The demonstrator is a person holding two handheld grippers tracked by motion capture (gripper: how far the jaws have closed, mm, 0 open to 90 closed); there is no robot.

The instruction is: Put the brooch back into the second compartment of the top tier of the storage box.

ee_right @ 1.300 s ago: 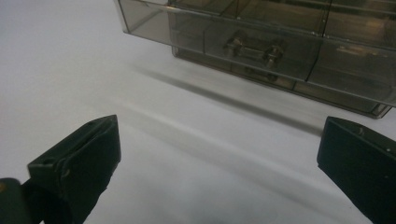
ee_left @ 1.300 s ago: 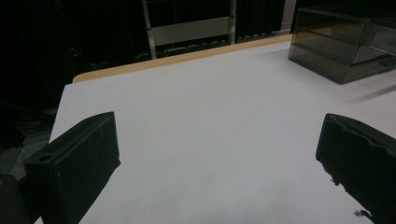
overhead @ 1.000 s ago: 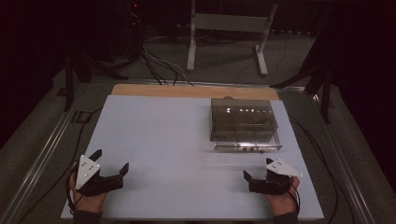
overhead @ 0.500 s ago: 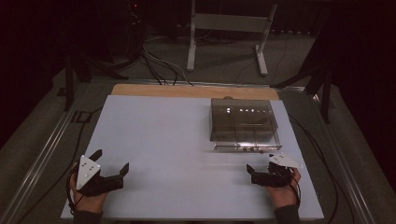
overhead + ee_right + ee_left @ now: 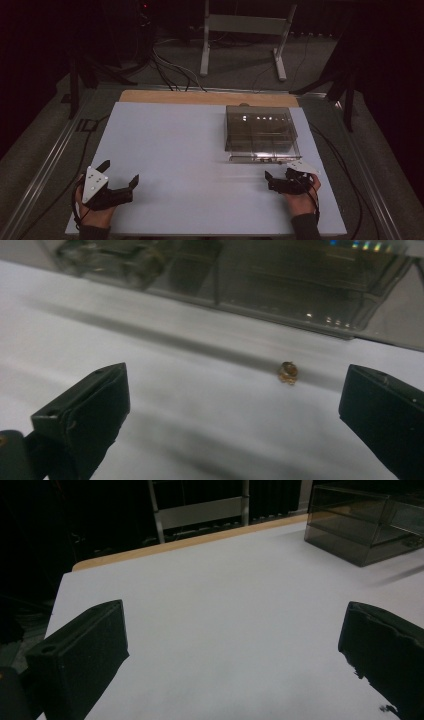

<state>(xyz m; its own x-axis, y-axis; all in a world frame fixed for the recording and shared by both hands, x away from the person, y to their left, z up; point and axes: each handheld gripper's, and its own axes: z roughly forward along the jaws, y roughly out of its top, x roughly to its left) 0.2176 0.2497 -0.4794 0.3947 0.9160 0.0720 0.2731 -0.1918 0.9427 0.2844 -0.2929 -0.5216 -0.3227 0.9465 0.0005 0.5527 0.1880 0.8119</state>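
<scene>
Standing at the near edge of the counter [image 5: 165, 140], the person rests both hands low on the white surface, one at each near corner. The right gripper [image 5: 272, 181] has its jaws spread wide with nothing between them. In the right gripper view a tiny gold-brown piece [image 5: 288, 372], perhaps a small ring or bead, lies on the counter ahead of the jaws and a little toward the right-hand one. It sits near the front wall of the clear plastic box [image 5: 280, 285] but apart from it; a strip of bare white shows between them. The piece is too small and blurred to say what it is, and it looks roundish, so I cannot give it a long axis.

The left gripper [image 5: 121, 181] is also wide open and empty, with only bare counter in front of it in its own view, and the clear box [image 5: 360, 525] far off toward the upper right. It is well apart from the small piece, across the width of the counter.

So the right hand is plainly the nearer one. By my judgement, the move ahead turns on this: the piece lies forward of the right gripper, between it and the box, and slightly off centre, so the jaws would need to go forward and shift a touch sideways to straddle it before closing.
</scene>
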